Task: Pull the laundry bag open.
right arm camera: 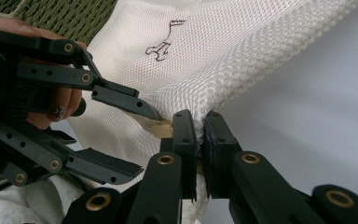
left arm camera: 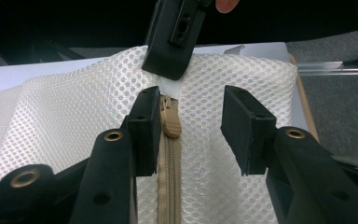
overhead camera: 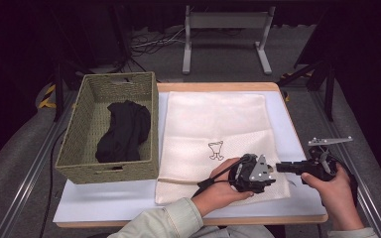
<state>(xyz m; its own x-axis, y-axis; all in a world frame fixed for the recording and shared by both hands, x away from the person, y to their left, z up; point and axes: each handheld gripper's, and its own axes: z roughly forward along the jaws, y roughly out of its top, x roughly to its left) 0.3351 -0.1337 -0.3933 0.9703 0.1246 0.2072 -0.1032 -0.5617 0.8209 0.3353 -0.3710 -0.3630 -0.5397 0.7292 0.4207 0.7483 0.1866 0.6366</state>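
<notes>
A white mesh bag with a small line drawing lies flat on the white board. Its tan zipper runs along the near edge, and the zipper pull sits at the right end. My left gripper is open astride that pull: one pad lies close beside it and the other stands well apart. My right gripper is shut on the bag's mesh edge just past the zipper's end, facing the left gripper. In the high view both the left gripper and the right gripper meet at the bag's near right corner.
A woven green basket stands at the left of the bag with a black cloth inside. The white board covers the wooden table. A grey metal stand is on the floor beyond the table.
</notes>
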